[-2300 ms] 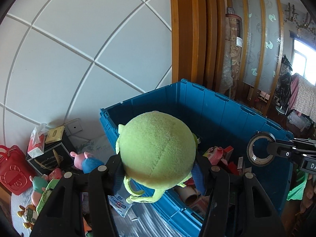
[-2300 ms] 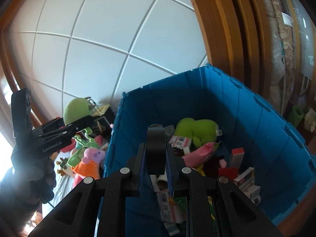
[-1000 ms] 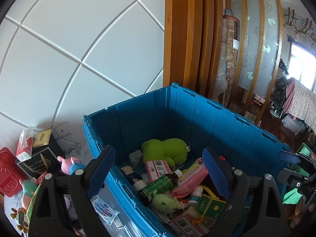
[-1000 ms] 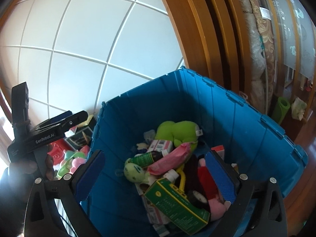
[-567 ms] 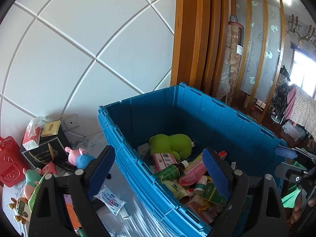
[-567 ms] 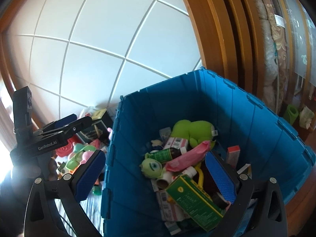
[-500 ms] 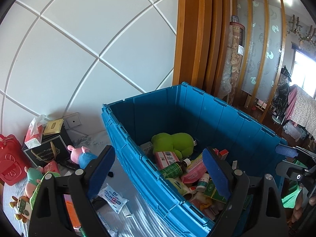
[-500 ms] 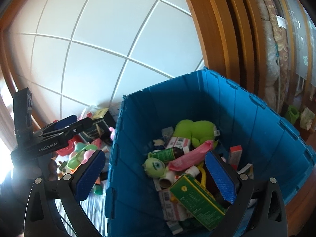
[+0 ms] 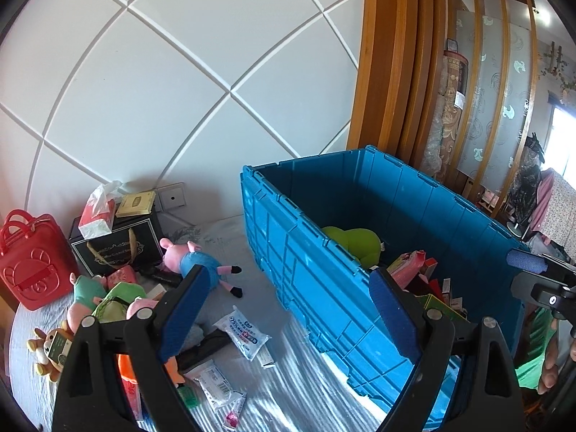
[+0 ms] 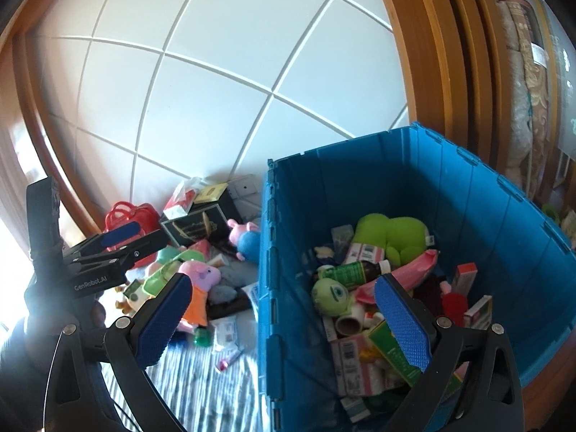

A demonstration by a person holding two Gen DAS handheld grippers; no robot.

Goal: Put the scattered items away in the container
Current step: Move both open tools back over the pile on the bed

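The blue crate [image 9: 324, 288] [image 10: 468, 198] holds several items, among them a round green one-eyed plush [image 10: 331, 295], a larger green plush [image 10: 392, 234] and boxes. My left gripper [image 9: 288, 309] is open and empty, level with the crate's near left wall. Left of it on the striped floor lie a pig plush in blue [image 9: 194, 257], a white wipes pack [image 9: 242, 331] and small packets. Over the crate's left wall, my right gripper [image 10: 284, 316] stands open with nothing between its pads. A pink pig plush in orange [image 10: 199, 277] lies among the scattered toys.
A red bag [image 9: 32, 262], a black gift bag [image 9: 118, 248] and a tissue box [image 9: 97, 212] stand against the white panelled wall. Wooden slats rise behind the crate. A hand [image 9: 547, 367] shows at the right edge.
The left gripper let go of the round green plush, which now lies in the crate. The right opened from its dark ring. Both views have since swung left, off the crate, toward the scattered toys.
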